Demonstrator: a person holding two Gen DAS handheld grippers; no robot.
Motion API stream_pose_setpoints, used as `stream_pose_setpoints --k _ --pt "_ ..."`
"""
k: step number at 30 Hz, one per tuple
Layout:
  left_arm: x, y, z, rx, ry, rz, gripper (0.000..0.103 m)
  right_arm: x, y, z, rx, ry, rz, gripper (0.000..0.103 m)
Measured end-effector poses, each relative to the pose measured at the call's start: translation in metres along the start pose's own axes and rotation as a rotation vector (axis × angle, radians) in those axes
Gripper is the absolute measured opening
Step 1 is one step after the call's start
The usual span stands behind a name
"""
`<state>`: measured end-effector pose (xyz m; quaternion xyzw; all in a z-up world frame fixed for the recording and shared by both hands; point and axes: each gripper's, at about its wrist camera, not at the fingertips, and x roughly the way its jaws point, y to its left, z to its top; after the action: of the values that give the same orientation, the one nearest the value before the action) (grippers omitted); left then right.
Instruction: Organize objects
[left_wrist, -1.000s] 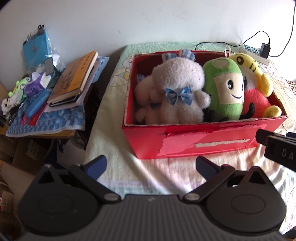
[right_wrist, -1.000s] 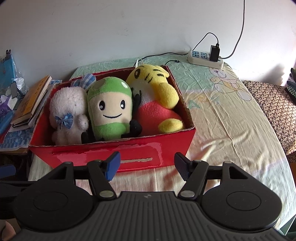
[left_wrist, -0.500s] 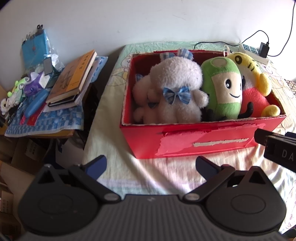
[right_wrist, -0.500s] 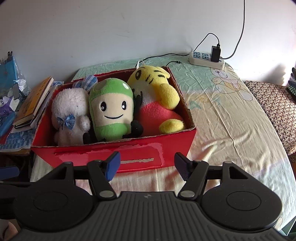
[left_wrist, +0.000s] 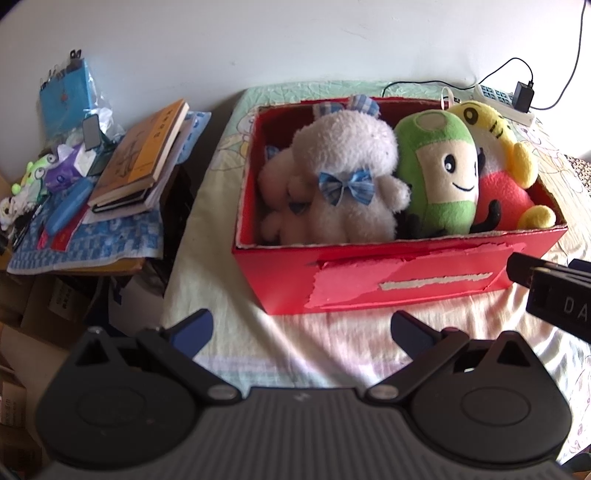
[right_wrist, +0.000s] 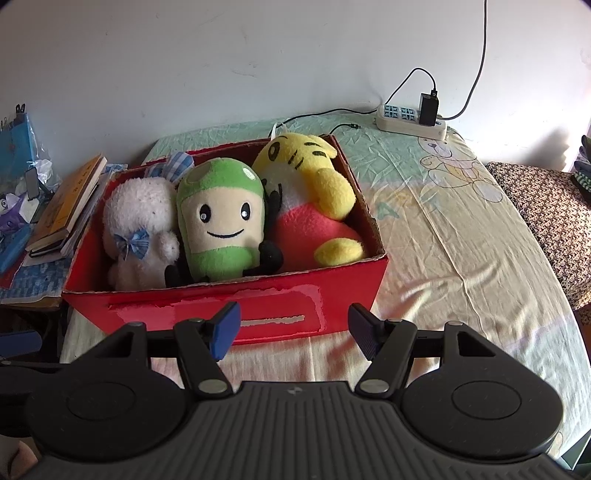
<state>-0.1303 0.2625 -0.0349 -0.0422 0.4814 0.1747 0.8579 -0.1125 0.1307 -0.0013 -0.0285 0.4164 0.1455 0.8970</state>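
A red cardboard box (left_wrist: 399, 284) (right_wrist: 343, 280) stands on the bed. It holds a white plush with a blue bow (left_wrist: 347, 184) (right_wrist: 136, 221), a green plush with a smiling face (left_wrist: 439, 173) (right_wrist: 221, 221) and a yellow tiger plush (left_wrist: 495, 155) (right_wrist: 314, 195). My left gripper (left_wrist: 301, 328) is open and empty in front of the box's left half. My right gripper (right_wrist: 293, 326) is open and empty, close to the box's front wall; its body also shows in the left wrist view (left_wrist: 554, 295).
A side table at the left carries stacked books (left_wrist: 144, 155) (right_wrist: 66, 206), a blue case (left_wrist: 70, 206) and small items. A power strip with a plugged charger (right_wrist: 413, 118) (left_wrist: 506, 99) lies at the bed's back. A patterned blanket (right_wrist: 546, 214) lies at the right.
Both grippers have shifted a little to the right and closer to the box. Both stay open and empty. The box and the plush toys have not moved.
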Motion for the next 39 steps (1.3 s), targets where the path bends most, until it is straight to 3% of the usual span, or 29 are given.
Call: stream_pose_setpoints --k 10,21,39 --pt "-0.004 0.005 0.006 0.000 -0.022 0.001 0.102 -0.001 0.007 0.004 -0.014 -0.010 0.007 0.067" --pt "-0.019 0.010 0.037 0.005 -0.102 0.016 0.102 -0.016 0.014 0.034 -0.014 -0.115 0.014 0.067" --pt "-0.002 0.011 0.037 -0.019 -0.066 0.009 0.102 -0.002 0.012 0.033 0.003 -0.083 0.004 0.067"
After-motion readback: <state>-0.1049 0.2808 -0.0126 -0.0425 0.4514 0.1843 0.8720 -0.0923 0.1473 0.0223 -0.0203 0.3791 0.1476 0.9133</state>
